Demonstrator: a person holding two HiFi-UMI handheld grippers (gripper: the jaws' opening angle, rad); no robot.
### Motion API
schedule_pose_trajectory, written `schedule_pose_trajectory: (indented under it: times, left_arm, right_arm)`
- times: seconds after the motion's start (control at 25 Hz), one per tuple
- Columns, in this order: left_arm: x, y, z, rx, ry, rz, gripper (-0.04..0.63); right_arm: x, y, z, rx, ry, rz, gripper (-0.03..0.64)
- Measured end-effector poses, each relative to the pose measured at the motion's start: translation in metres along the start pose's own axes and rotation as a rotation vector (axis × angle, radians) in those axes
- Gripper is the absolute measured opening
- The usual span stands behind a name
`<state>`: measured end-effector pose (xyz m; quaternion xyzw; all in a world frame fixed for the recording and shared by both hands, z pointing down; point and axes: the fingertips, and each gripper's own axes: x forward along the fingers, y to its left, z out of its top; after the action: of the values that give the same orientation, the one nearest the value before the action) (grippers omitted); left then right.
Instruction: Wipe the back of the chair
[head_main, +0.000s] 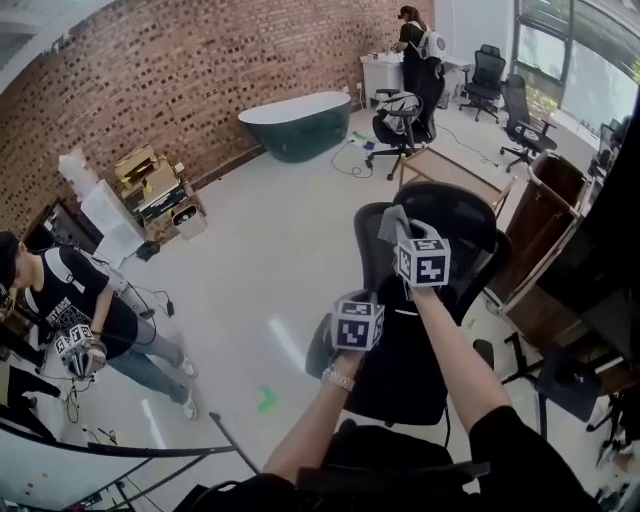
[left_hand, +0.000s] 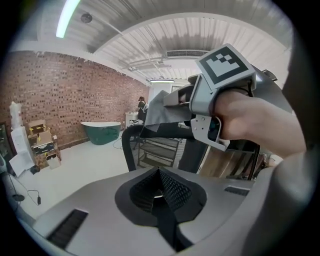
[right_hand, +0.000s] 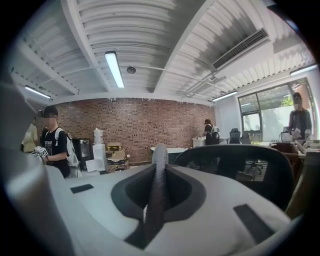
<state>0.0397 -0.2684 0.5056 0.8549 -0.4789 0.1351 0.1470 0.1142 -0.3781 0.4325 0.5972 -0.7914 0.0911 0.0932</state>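
A black mesh office chair (head_main: 455, 212) stands right in front of me, its back (right_hand: 235, 165) filling the lower right of the right gripper view. My right gripper (head_main: 405, 236) is shut on a grey cloth (head_main: 391, 222), held at the top left edge of the chair back. That cloth (right_hand: 159, 165) shows edge-on as a thin grey strip between the jaws. In the left gripper view, the right gripper (left_hand: 175, 99) presses the cloth (left_hand: 157, 111) against the chair's top rim (left_hand: 150, 131). My left gripper (head_main: 358, 312) hovers lower, left of the chair back, jaws (left_hand: 160, 192) shut on nothing.
A person in a black shirt (head_main: 70, 295) stands at the far left holding grippers. A dark green bathtub (head_main: 295, 122) and boxes (head_main: 150, 185) line the brick wall. Other office chairs (head_main: 400, 125), a low wooden table (head_main: 450, 170) and a wooden cabinet (head_main: 545, 215) lie behind and right.
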Motion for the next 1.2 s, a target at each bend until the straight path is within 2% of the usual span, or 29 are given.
schedule_pose_trajectory:
  times: [0.12,0.24,0.44,0.56,0.88,1.12,1.2]
  left_arm:
    - [-0.006,0.009,-0.002,-0.01,0.002,0.018,-0.008]
    - [-0.01,0.016,-0.006,-0.018,0.005,0.034,-0.008]
    - [-0.016,0.028,-0.007,-0.022,-0.002,0.062,-0.008]
    - [-0.013,0.03,-0.016,-0.013,0.024,0.067,-0.008]
    - [0.001,0.001,-0.013,0.009,0.032,-0.001,-0.008]
    - [0.006,-0.012,-0.017,0.01,0.039,-0.023,-0.008]
    - [0.006,-0.009,-0.017,0.006,0.039,-0.017,-0.008]
  right_arm:
    - [0.018,0.017,-0.012,-0.019,0.033,0.026,0.028]
    - [0.024,0.004,-0.025,-0.033,0.061,-0.005,0.028]
    - [0.01,-0.059,-0.035,-0.034,0.07,-0.122,0.028]
    - [-0.009,-0.108,-0.041,-0.026,0.076,-0.212,0.028]
    - [-0.079,-0.224,-0.063,-0.019,0.114,-0.431,0.028]
    - [-0.121,-0.271,-0.08,0.03,0.116,-0.504,0.028]
    - [-0.123,-0.266,-0.081,-0.013,0.119,-0.503,0.028]
